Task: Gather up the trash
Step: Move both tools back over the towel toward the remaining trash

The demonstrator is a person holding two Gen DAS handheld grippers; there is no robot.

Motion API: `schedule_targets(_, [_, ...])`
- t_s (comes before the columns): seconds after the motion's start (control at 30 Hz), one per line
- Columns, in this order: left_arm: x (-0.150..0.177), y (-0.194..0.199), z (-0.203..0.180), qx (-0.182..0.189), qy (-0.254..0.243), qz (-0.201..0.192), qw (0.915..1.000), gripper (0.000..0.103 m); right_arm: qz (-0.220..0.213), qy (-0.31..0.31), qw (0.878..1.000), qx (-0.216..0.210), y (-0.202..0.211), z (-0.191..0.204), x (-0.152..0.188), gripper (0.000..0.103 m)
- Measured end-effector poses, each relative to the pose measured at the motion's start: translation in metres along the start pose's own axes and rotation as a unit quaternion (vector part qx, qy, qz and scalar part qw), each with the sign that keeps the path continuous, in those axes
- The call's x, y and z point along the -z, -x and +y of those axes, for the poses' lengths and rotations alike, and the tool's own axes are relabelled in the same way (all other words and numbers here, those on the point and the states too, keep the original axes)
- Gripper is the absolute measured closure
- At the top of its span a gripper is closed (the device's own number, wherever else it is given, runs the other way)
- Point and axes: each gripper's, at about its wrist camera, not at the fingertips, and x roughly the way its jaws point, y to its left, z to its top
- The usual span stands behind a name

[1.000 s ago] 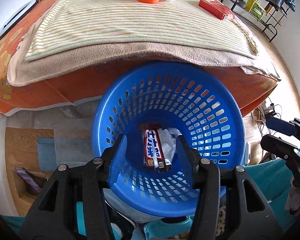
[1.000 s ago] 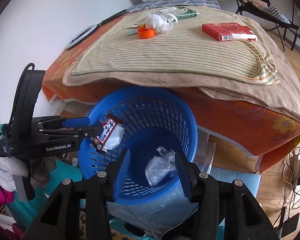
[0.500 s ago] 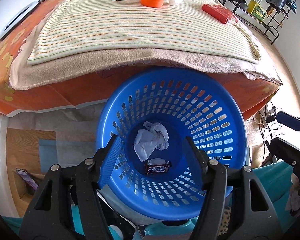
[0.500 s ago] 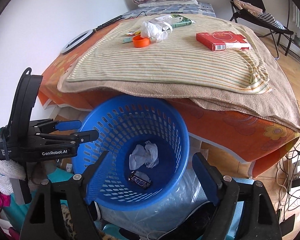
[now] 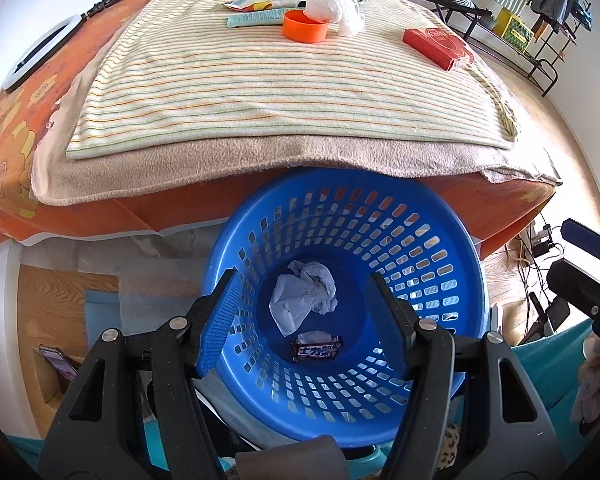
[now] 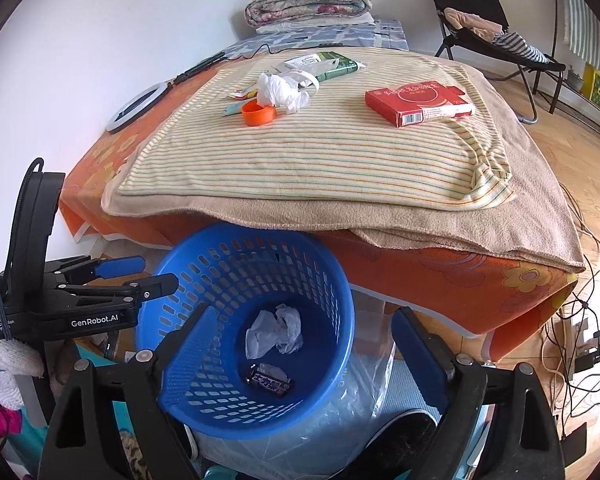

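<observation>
Below the bed, blue basket holds a candy bar lying crosswise; both claws gape empty.

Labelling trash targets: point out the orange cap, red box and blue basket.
orange cap (image 5: pixel 304 31), left wrist view, outer side wall.
red box (image 6: pixel 419 102), right wrist view, top face.
blue basket (image 6: pixel 342 300), right wrist view, right rim.

Left gripper black plastic frame, silver screws, blue ribbed pads on fingers, white "GenRobot.AI" lettering on side, right gripper matching black frame, blue-padded fingers
</observation>
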Motion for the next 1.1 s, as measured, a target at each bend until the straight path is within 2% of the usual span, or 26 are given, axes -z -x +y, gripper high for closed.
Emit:
schedule_targets(0.27, [-0.01,0.007,0.001,0.002,0.001,-0.011,0.9999,0.037,-0.014,0.003,1.0,0.005,0.004,0.0,-0.016,0.012])
schedule_targets(0.67, [-0.045,0.013,-0.006,0.016,-0.011,-0.034,0.9992,0.037,-0.035,0.005,0.999,0.006,0.007,-0.01,-0.048,0.009])
schedule_targets(0.87, [-0.068,0.013,-0.001,0.032,-0.003,-0.037,0.9988,0.037,-0.05,-0.037,0.998,-0.001,0.008,-0.038,-0.07,0.008])
schedule_targets(1.1, [-0.111,0.022,-0.007,0.041,-0.02,-0.065,0.9968,0.037,-0.076,-0.077,0.994,0.025,0.009,-0.08,-0.111,0.007])
